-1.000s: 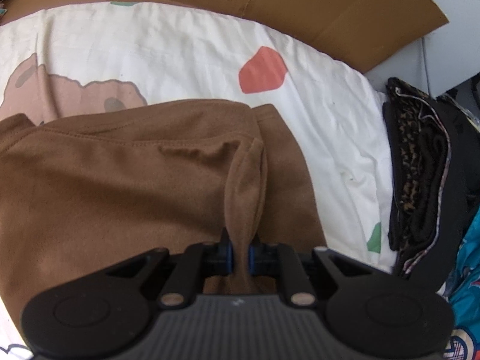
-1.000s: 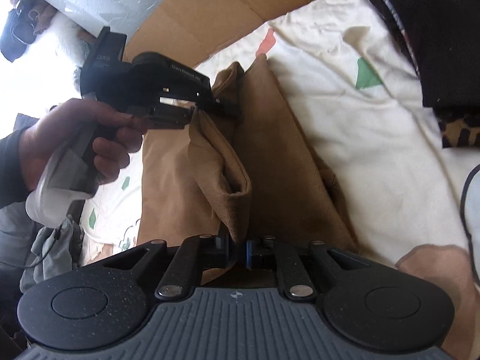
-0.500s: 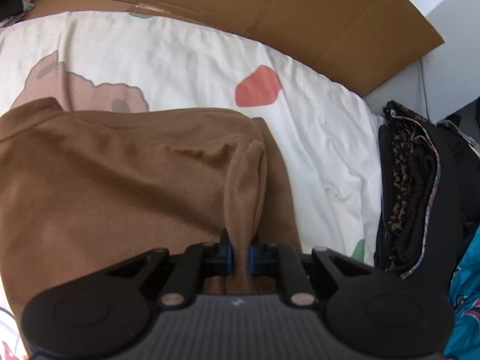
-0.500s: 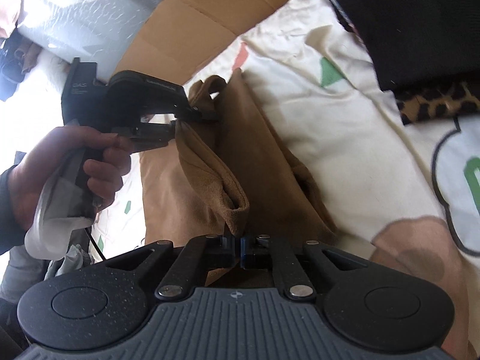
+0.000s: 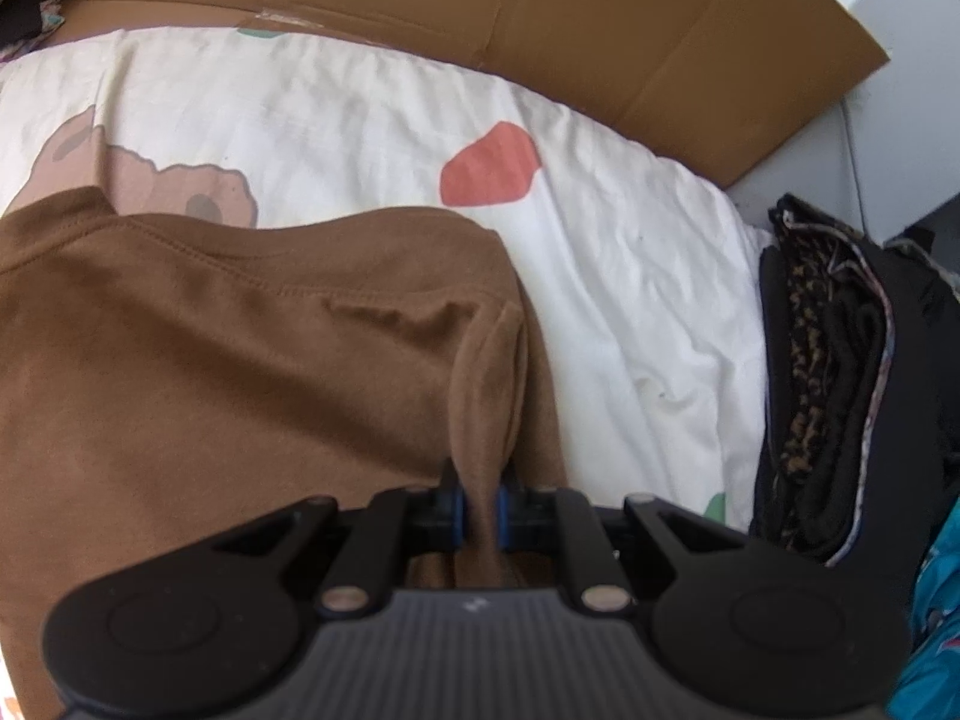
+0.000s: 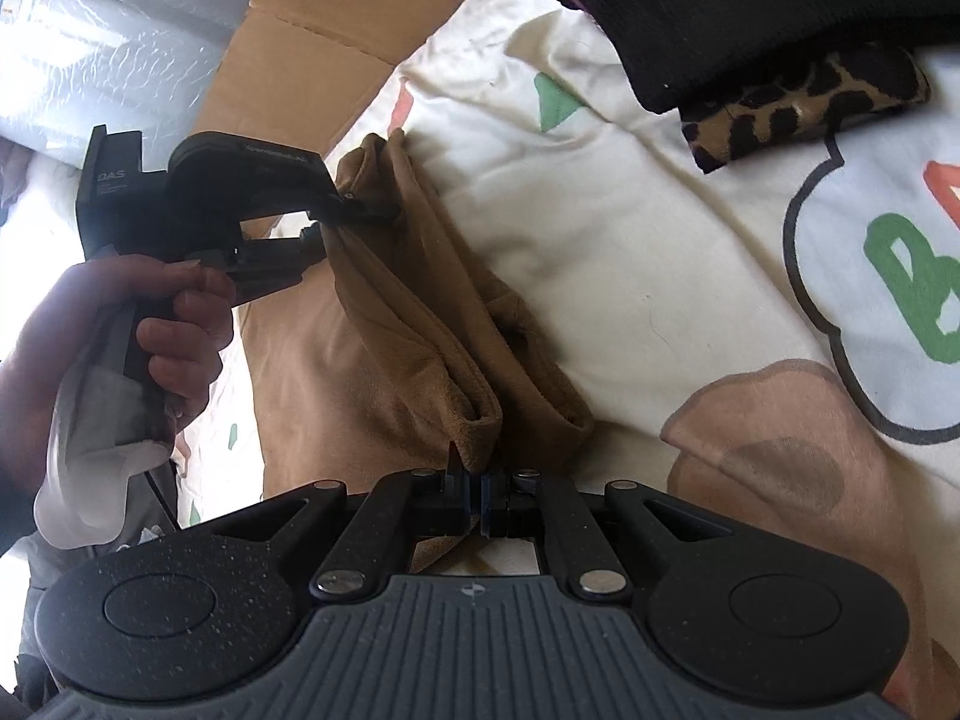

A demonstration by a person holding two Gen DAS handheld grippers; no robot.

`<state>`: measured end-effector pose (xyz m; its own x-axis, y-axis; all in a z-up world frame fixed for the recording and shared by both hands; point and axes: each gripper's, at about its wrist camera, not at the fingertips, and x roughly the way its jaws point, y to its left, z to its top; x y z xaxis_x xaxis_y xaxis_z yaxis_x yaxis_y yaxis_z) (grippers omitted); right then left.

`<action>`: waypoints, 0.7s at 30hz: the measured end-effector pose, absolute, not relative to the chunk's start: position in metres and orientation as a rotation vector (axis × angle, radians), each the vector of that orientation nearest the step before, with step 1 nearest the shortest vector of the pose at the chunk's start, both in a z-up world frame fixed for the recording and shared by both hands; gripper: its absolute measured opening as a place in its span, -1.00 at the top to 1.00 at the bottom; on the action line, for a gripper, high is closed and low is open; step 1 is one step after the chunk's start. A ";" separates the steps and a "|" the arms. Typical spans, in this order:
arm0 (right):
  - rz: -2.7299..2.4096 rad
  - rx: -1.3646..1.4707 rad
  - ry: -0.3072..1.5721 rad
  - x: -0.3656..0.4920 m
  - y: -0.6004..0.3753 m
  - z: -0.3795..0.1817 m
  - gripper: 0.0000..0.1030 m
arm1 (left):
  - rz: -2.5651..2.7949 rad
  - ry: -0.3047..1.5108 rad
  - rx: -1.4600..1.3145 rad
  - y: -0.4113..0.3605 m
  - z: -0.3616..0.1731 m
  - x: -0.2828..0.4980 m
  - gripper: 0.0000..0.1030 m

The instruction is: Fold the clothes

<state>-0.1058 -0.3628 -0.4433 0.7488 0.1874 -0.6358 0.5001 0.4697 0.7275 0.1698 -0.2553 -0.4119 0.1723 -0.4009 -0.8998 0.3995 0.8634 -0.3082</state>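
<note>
Brown garment [image 5: 228, 372]: soft matte knit, lying on the wrinkled printed sheet [image 5: 630, 276].
Left gripper [image 5: 478, 507]: pointing steeply down, pinching a fabric ridge.
Right gripper [image 6: 478, 501]: pressed together on a folded edge.

In the right wrist view, "DAS" stands in pale letters on the black block [image 6: 114, 180] at the back of the left claw [image 6: 336, 216]. Its curved top carries small lettering, too blurred to read. A big green "B" [image 6: 918, 288] is printed on the bedsheet [image 6: 660, 276].

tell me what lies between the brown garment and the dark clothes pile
Only bare printed sheet lies between the brown garment and the dark clothes pile, seen in the left wrist view.
</note>
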 end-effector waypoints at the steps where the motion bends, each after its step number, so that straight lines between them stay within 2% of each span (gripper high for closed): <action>1: -0.214 1.091 0.732 -0.106 -0.363 -0.444 1.00 | -0.567 1.278 -0.009 -0.255 -0.412 0.171 0.80; 16: -0.253 1.133 0.749 -0.110 -0.368 -0.455 0.96 | -0.600 1.303 -0.095 -0.262 -0.426 0.182 0.80; 18: -0.249 1.137 0.766 -0.111 -0.370 -0.454 0.93 | -0.623 1.299 -0.101 -0.263 -0.428 0.184 0.73; 20: -0.245 1.128 0.784 -0.113 -0.372 -0.449 0.92 | -0.657 1.305 -0.136 -0.261 -0.425 0.186 0.36; 21: -0.244 1.122 0.791 -0.115 -0.373 -0.446 0.92 | -0.679 1.305 -0.145 -0.261 -0.422 0.186 0.32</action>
<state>-0.1153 -0.3733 -0.4459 0.7092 0.2045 -0.6746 0.5485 0.4410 0.7104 0.1859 -0.2611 -0.4223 0.1014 -0.5360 -0.8381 0.3785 0.7999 -0.4658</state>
